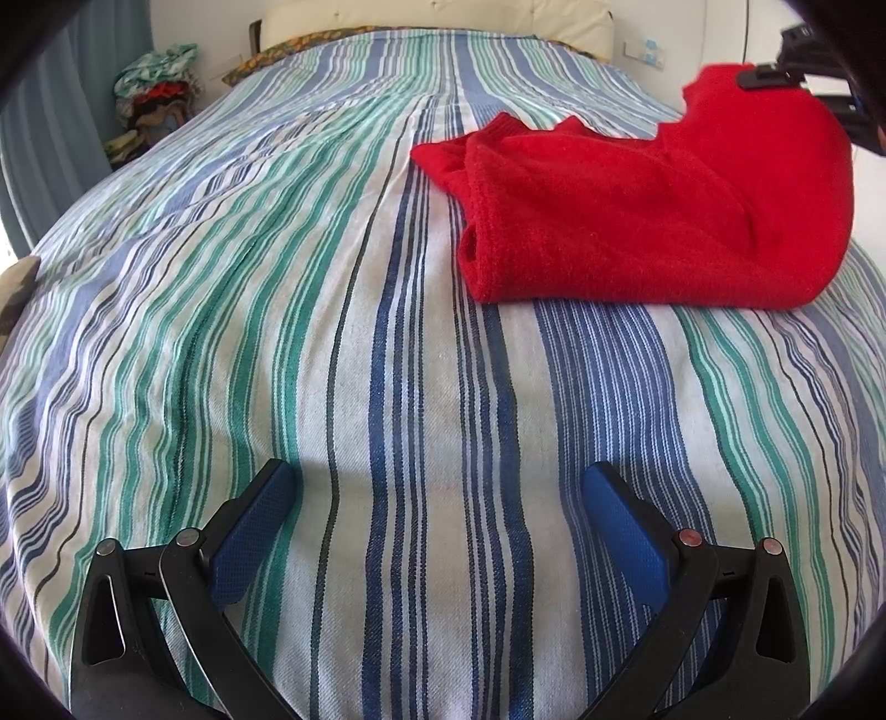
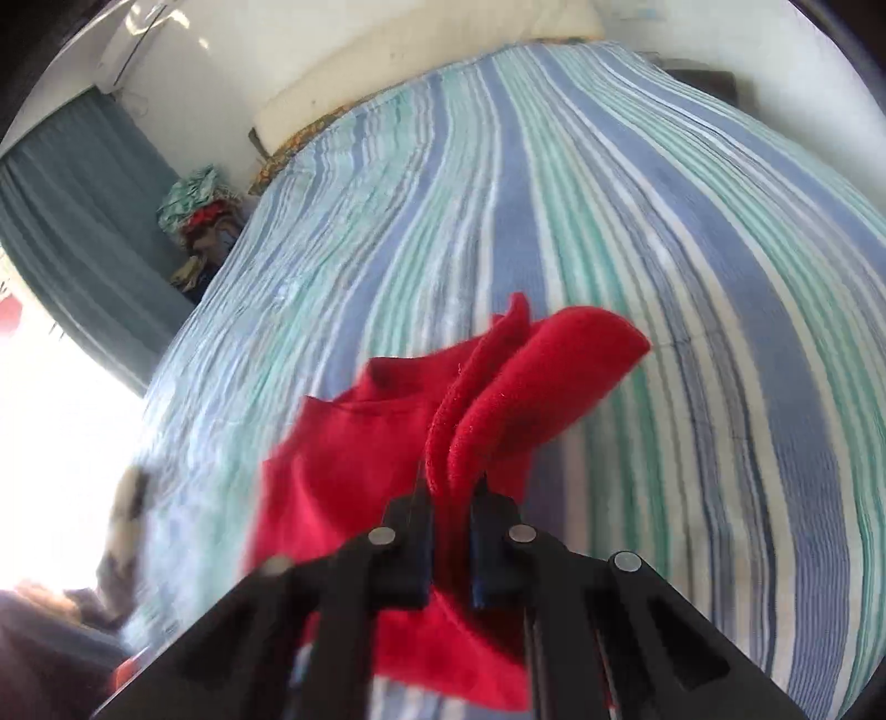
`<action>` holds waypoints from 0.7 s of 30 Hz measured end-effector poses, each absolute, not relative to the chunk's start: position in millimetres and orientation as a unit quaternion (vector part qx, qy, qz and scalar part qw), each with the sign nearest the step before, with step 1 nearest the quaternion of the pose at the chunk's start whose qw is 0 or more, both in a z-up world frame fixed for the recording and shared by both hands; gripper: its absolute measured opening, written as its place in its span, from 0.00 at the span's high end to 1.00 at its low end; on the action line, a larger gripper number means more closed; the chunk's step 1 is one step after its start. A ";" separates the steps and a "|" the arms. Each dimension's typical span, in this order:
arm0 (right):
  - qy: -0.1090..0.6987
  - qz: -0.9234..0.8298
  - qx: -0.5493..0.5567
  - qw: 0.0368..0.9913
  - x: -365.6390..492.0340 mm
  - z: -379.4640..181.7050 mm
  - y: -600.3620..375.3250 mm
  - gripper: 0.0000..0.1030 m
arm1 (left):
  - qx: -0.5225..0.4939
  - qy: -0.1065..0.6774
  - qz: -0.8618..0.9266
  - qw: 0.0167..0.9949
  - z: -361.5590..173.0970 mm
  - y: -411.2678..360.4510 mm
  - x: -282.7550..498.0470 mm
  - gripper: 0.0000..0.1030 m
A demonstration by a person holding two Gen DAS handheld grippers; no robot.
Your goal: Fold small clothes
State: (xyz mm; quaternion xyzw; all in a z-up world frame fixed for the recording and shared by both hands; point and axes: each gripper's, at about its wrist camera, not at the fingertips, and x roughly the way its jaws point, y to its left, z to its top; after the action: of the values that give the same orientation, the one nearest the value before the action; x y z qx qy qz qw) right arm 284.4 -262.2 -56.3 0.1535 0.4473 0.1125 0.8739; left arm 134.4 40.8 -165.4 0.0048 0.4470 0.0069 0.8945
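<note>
A red knitted garment (image 1: 637,221) lies partly folded on the striped bedspread (image 1: 387,360), to the right of the middle. Its far right corner is lifted off the bed by my right gripper (image 1: 767,77), seen at the upper right in the left wrist view. In the right wrist view my right gripper (image 2: 451,487) is shut on a doubled edge of the red garment (image 2: 498,399), which hangs below and in front of the fingers. My left gripper (image 1: 437,487) stands open low over bare bedspread, well in front of the garment, with nothing between its blue pads (image 1: 255,531).
A pile of mixed clothes (image 1: 158,94) sits beside the bed at the far left, next to a blue-grey curtain (image 1: 61,111). A cream headboard (image 1: 443,19) and a patterned pillow (image 1: 299,47) lie at the far end. A patterned cloth (image 1: 16,288) pokes in at the left edge.
</note>
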 end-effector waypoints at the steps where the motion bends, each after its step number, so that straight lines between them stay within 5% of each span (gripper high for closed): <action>1: 0.449 0.128 0.147 0.872 286.8 -51.0 -239.5 0.90 | 0.005 0.447 0.007 0.895 -165.4 40.8 134.5 0.01; 10: 0.496 0.180 0.089 0.845 309.7 -107.8 -67.6 0.90 | 0.002 0.445 0.006 0.895 -165.1 41.0 133.8 0.01; 14: 0.561 0.217 0.177 0.779 318.5 -158.8 -53.4 0.48 | 0.001 0.444 0.005 0.896 -164.8 41.1 133.2 0.01; 17: 0.546 0.285 0.281 0.736 311.1 -158.9 -63.1 0.46 | 0.001 0.444 0.006 0.896 -164.9 41.0 133.1 0.01; 21: 0.515 0.299 0.201 0.778 296.9 -122.3 -79.2 0.46 | 0.001 0.444 0.006 0.896 -164.6 40.5 133.7 0.01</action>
State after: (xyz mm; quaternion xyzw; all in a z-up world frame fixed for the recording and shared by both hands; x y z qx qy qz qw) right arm 296.9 -79.2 -122.3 0.2010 0.5146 0.2995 0.7779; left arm 133.7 40.5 -164.6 0.0010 0.4444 0.0059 0.8958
